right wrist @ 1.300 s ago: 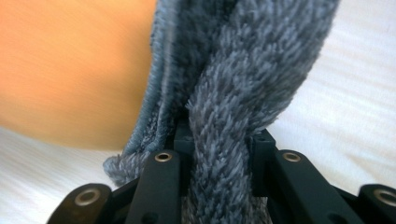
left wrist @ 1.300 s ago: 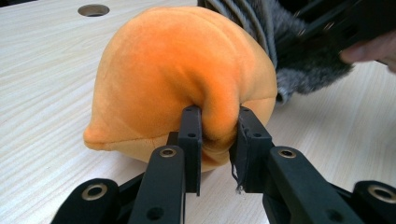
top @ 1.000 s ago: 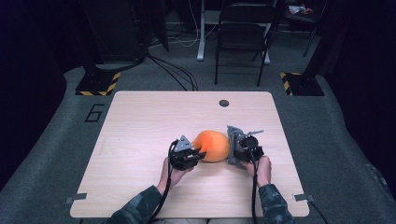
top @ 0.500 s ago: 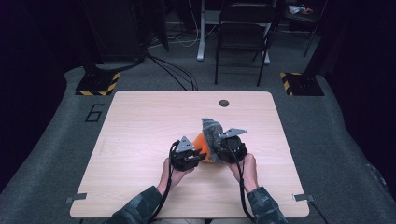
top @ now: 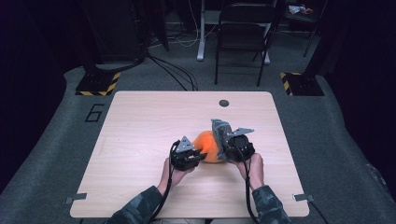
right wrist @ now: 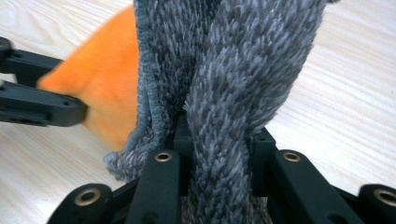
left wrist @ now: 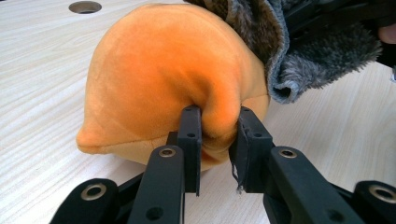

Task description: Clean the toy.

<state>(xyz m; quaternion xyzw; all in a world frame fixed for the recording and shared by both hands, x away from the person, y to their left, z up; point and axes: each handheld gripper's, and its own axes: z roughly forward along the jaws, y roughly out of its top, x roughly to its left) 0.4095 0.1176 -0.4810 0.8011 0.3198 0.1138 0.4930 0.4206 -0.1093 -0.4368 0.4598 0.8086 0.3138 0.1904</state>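
Observation:
A round orange plush (top: 207, 145) lies on the wooden table (top: 140, 126), right of centre. A grey furry fabric (top: 220, 131) hangs over its right side. My left gripper (top: 200, 156) is shut on a pinched fold of the orange plush (left wrist: 163, 70), its jaws (left wrist: 218, 135) squeezing the fold from both sides. Just right of the plush, my right gripper (top: 225, 150) is shut on a bunched strip of the grey fabric (right wrist: 233, 70), holding it up above the tabletop. In the right gripper view the orange plush (right wrist: 112, 84) and the left gripper's jaws show at the left.
A round hole (top: 224, 102) sits in the table near its far edge. Bare tabletop lies to the left and in front of the hands. Beyond the table stand a black chair (top: 243, 28) and stands with yellow-black bases (top: 99, 84).
My right gripper carried the grey fabric leftward over the orange plush, then rose and came back a little to the right; more orange shows than half a second ago. The left gripper stayed put.

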